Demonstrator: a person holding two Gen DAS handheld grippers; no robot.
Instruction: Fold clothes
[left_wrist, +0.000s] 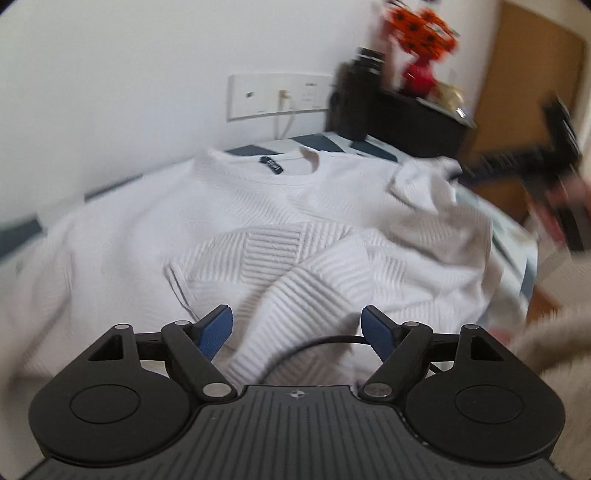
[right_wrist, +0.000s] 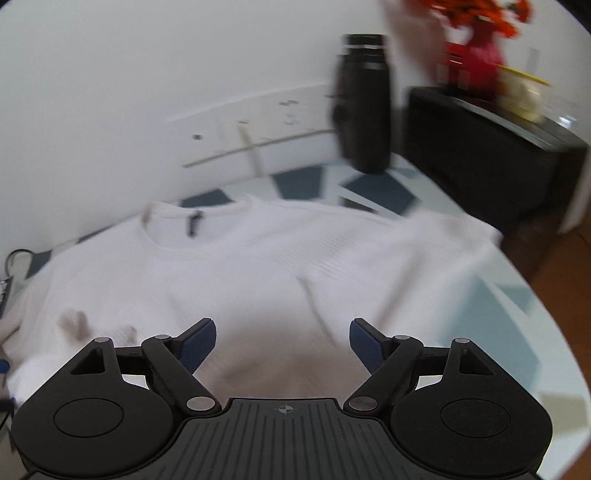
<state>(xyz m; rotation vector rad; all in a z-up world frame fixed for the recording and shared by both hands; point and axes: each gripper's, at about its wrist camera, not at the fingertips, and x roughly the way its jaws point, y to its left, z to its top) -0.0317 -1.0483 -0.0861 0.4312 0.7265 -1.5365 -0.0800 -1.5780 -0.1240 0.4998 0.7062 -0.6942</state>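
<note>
**Both tongs spread wide over white sweater on table**

While both views are smeared w/ motion blur, the main things read fine. White sweater lies flat on a table w/ a blue-and-white geometric top, collar toward the wall, dark neck label showing. One ribbed sleeve is folded in across the front, cuff end nearest the left gripper. Left gripper hangs just above that sleeve, blue pads apart, nothing between them; a thin black cable arcs across the gap. Right gripper is likewise released, hovering over the sweater's lower body, empty. Sweater's far right shoulder is bunched near the table edge. Behind it, by the wall: black bottle upright on the table, a black cabinet just beside, w/ a red vase of orange flowers on top. White outlet panel on the wall, cord plugged in.
</note>
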